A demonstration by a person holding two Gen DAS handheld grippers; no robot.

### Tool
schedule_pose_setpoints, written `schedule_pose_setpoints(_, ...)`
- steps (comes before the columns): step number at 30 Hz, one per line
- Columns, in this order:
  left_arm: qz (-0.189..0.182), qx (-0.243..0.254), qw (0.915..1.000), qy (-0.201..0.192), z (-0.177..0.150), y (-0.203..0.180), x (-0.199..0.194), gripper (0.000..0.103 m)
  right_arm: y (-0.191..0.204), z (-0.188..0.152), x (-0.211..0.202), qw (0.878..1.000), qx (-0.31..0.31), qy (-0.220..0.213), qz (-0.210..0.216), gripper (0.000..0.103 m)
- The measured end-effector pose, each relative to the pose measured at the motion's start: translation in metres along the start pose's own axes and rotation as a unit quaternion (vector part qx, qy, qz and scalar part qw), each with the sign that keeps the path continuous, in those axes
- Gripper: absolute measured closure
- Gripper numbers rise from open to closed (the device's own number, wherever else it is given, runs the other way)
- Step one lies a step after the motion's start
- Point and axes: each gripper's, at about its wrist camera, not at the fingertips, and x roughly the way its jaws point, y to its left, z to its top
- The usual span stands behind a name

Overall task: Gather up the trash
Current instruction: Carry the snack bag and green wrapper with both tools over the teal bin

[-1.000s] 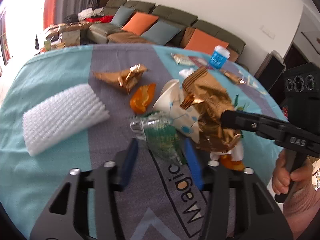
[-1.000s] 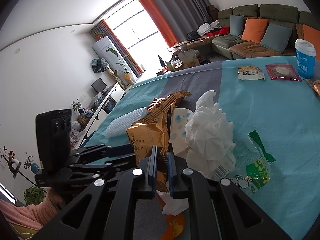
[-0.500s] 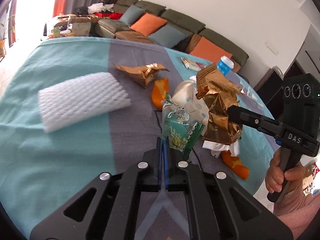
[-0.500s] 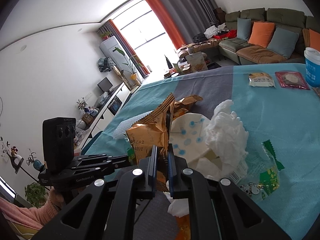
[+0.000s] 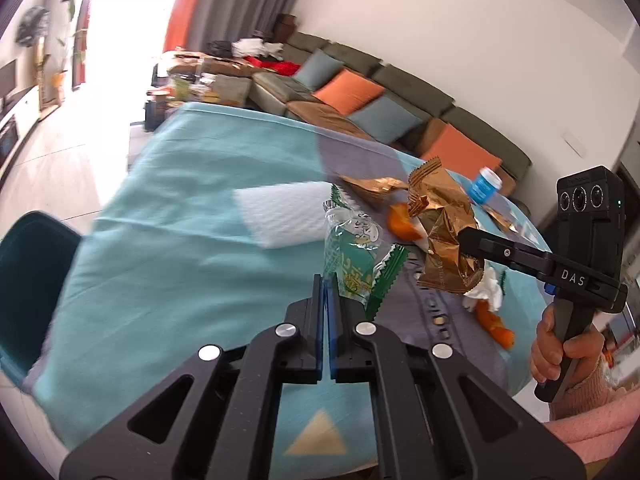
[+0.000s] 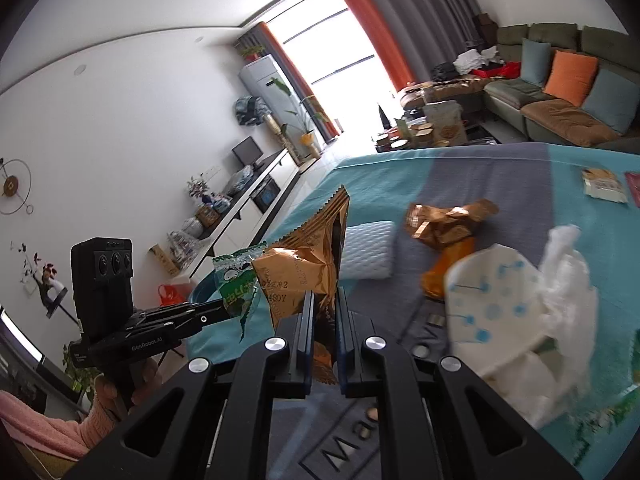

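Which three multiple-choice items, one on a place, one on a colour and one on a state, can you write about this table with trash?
1. Where does the white foam sheet lie?
A. on the sofa
B. on the tablecloth
C. on the floor

2. What colour is the wrapper in the right gripper?
A. gold
B. red
C. black

3. How is the left gripper?
A. wide open, holding nothing
B. shut on the green wrapper
C. shut on the blue cup

Answers: 1 B, it rests flat on the tablecloth. 2 A, the gold wrapper is shiny gold. 3 B, the green wrapper stands up from between the shut pads.
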Motion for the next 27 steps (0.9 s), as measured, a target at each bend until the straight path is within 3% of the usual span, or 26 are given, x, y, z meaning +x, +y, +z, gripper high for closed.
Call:
schedule_pose_setpoints(12, 0.057, -0.051, 0.9964, -0.037, -0.009, 0.058, -0.054, 0.101, 0.045, 0.021, 0.057, 0.996, -0.045, 0.044, 0.057, 0.095)
schedule_pose_setpoints(27, 0.145, -0.114, 0.9798, -0.076, -0.02, 0.135, -0.119, 0.101, 0.105, 0.041, 0.129, 0.985, -0.09, 0.088, 0.116, 0.095)
